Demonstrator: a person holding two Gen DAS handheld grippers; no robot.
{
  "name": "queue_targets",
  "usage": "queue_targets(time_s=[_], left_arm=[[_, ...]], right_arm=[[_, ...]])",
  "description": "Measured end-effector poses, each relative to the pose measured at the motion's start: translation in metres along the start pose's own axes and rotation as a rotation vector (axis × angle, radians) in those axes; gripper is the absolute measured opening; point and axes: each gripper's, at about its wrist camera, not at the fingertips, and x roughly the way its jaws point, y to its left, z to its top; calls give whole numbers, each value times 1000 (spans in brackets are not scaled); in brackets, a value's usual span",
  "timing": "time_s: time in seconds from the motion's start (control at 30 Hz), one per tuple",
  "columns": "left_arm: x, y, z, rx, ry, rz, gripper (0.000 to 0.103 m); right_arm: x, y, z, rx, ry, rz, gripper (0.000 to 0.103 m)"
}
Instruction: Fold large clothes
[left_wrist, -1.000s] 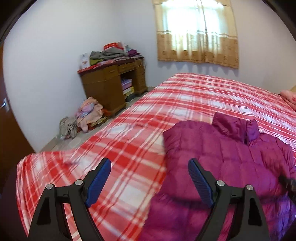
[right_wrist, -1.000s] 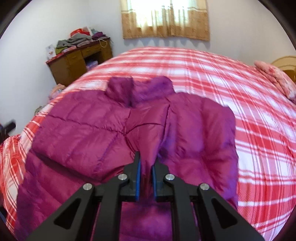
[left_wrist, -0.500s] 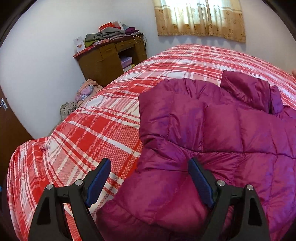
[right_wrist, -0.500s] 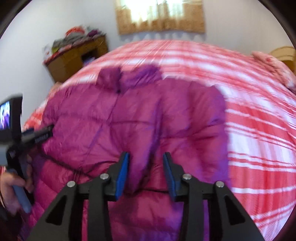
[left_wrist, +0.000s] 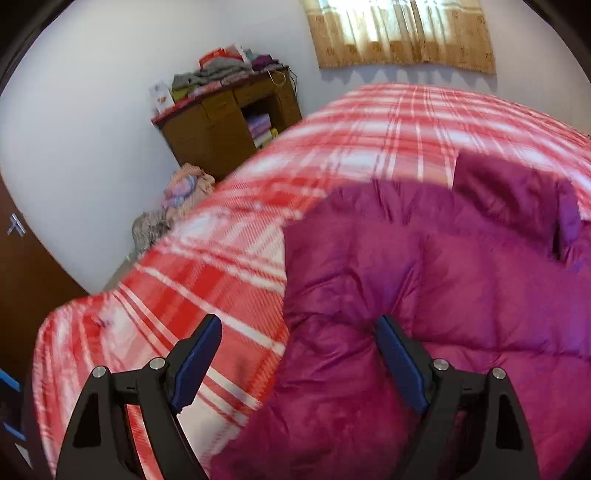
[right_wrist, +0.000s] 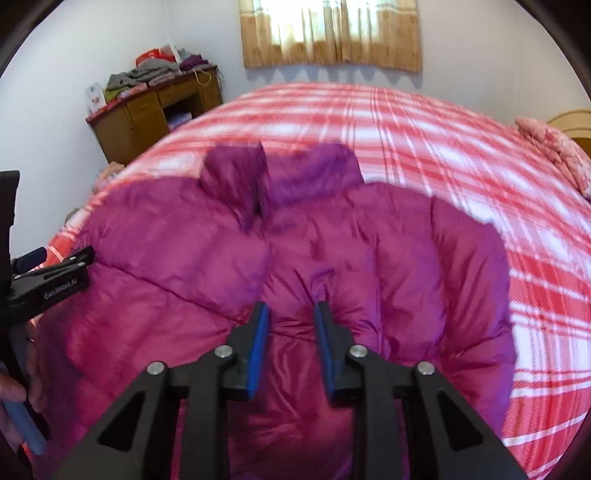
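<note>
The jacket (right_wrist: 280, 280), lying spread on the bed (right_wrist: 461, 147), is probably light, soft, puffy and slippery, so pinch a seam or hem fold; left gripper (left_wrist: 299, 343) gapes wide at its edge, right gripper (right_wrist: 290, 325) part-open, empty.

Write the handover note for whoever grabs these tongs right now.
Left tongs: wide open, holding nothing, straddling the left edge of the purple puffer jacket.
Right tongs: partly open over the jacket's middle, gripping nothing.
Jacket lies front up on the red plaid bed, collar toward the window, both sleeves folded in across the chest.
Left: fold the body up and tidy it.
</note>
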Motion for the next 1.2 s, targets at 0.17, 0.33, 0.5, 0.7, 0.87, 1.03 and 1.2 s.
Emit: queue_targets(time_s=[0.17, 0.33, 0.5, 0.7, 0.87, 1.03, 1.2], left_arm=[[4, -5, -9, 7, -12, 11, 86], [3, 2, -8, -6, 6, -26, 86], [-21, 12, -16, -77, -26, -113, 86], [-17, 5, -30, -123, -24, -112, 86], [-17, 8, -36, -156, -41, -102, 86], [-20, 5, -38, -144, -62, -62, 86], [-20, 6, -40, -162, -57, -83, 86]], right_arm=[[4, -2, -9, -19, -4, -5, 23], [1, 6, 1, -48, 39, -30, 24], [-24, -17, 58, 118, -21, 21, 41], [24, -58, 139, 354, 54, 55, 75], [92, -65, 166, 451, 177, 43, 75], [123, -63, 164, 418, 254, -4, 66], [114, -67, 147, 347, 274, -13, 18]])
